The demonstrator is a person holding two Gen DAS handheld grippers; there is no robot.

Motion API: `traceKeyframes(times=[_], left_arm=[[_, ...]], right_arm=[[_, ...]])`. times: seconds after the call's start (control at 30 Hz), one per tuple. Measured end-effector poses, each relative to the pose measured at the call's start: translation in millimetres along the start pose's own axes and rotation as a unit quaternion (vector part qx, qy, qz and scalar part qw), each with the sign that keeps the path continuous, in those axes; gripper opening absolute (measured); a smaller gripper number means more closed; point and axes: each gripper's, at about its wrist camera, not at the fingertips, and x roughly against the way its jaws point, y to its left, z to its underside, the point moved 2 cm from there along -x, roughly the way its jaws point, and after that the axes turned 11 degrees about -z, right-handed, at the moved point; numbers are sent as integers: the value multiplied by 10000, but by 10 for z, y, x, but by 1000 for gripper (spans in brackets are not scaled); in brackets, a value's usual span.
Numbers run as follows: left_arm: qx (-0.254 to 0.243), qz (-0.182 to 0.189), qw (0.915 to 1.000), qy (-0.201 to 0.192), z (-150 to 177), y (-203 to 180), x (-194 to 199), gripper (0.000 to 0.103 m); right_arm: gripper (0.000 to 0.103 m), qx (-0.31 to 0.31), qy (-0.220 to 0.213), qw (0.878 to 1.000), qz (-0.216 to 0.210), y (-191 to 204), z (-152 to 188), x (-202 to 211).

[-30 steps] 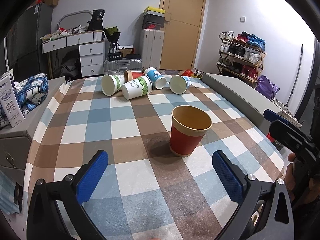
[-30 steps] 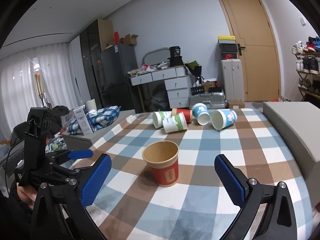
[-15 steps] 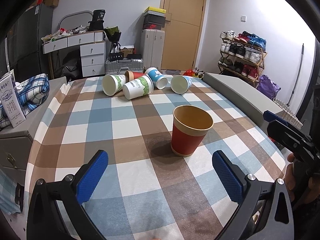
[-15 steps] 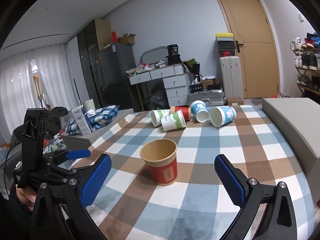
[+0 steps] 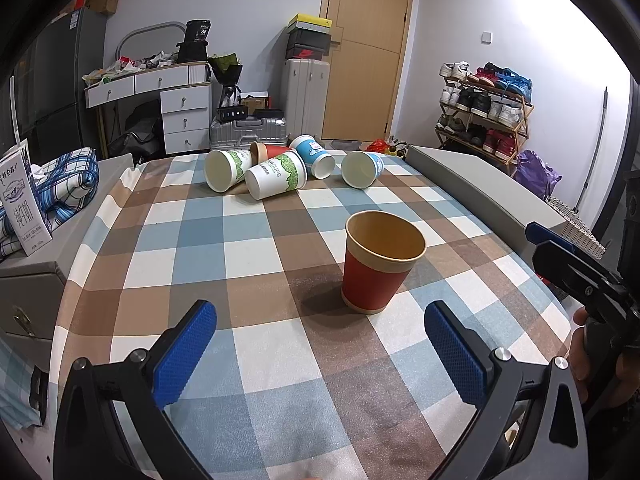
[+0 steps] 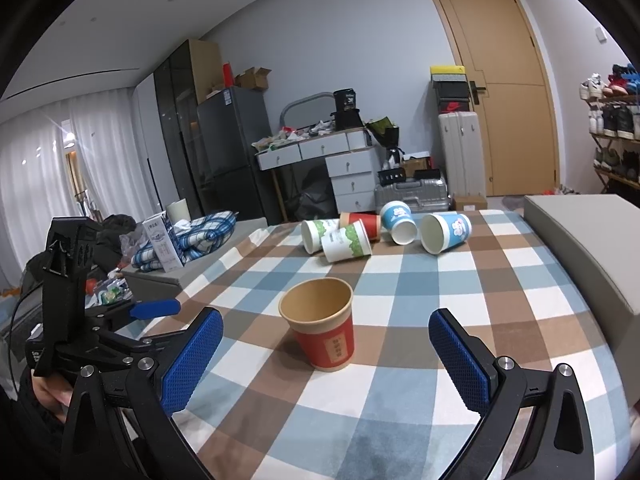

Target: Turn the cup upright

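Observation:
A red paper cup (image 5: 378, 264) stands upright on the checked tablecloth (image 5: 248, 256); it also shows in the right wrist view (image 6: 322, 334). My left gripper (image 5: 320, 352) is open and empty, a little short of the cup. My right gripper (image 6: 326, 364) is open and empty, with the cup just ahead between its blue pads (image 6: 460, 364). Several paper cups lie on their sides at the far end: two green-printed cups (image 5: 276, 174), a red one (image 5: 268, 151) and two blue ones (image 5: 362, 168).
A grey box (image 5: 480, 188) runs along the table's right edge. A milk carton (image 5: 22, 204) and a folded plaid cloth (image 5: 66, 184) sit on a grey surface at the left. Drawers, suitcases, a door and a shoe rack stand behind.
Both views have drifted very slightly. The red cup stands where it was and both grippers stay open.

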Motion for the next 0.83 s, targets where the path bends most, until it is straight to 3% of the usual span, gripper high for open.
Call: traceKeyframes(times=[0.83], left_arm=[[53, 21, 10000, 23, -6, 16, -5, 101]], right_arm=[[103, 11, 31, 10000, -21, 12, 17, -12]])
